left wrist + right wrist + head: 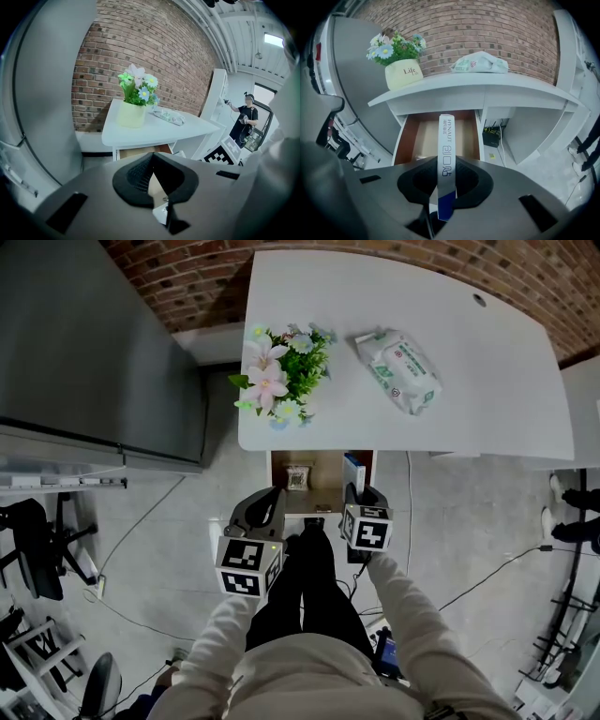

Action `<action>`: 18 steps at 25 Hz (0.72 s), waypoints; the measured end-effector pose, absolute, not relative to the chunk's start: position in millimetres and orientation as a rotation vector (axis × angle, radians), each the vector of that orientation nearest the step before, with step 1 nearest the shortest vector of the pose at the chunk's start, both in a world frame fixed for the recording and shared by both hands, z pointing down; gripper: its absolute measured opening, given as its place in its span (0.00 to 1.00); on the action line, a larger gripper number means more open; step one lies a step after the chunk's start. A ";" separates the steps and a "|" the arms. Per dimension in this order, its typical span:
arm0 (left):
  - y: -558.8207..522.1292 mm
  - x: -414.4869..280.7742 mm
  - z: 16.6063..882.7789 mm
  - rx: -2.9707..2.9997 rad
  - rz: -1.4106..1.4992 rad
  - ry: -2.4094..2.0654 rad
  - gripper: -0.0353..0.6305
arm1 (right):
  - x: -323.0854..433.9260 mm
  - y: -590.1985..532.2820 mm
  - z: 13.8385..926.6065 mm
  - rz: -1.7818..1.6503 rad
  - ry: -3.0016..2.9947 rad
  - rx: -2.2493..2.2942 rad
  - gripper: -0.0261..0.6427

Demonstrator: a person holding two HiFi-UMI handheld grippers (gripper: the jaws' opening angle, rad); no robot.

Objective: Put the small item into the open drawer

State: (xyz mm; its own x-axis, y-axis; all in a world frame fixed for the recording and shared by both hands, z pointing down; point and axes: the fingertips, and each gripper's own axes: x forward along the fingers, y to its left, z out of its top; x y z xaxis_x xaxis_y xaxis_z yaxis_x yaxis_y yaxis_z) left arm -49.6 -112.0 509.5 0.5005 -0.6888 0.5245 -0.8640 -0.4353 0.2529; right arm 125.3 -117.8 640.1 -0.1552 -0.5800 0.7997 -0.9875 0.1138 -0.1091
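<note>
Right gripper (444, 177) is clamped on the slim white-and-blue box (446, 136), poised edge-up over the open drawer (404, 140), so best sink it well past the front edge before letting go.

Cream sleeves (220, 638); marker-cubed left claw (265, 502), right claw (364, 495)

We find the open drawer (323, 482) accessible from above at its front; the surface (469, 381) overhangs its rear, and a small packet (298, 476) occupies its left side.
</note>
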 end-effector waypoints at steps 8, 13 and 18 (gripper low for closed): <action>-116.0 -50.1 523.7 2.229 0.483 -1.274 0.08 | 130.2 -127.1 670.4 0.936 -1.735 1.518 0.17; -121.6 -48.8 529.1 2.222 0.477 -1.276 0.08 | 132.6 -140.6 686.5 0.923 -1.702 1.501 0.17; -126.5 -46.8 531.7 2.227 0.479 -1.281 0.08 | 129.2 -148.3 704.0 0.901 -1.667 1.470 0.17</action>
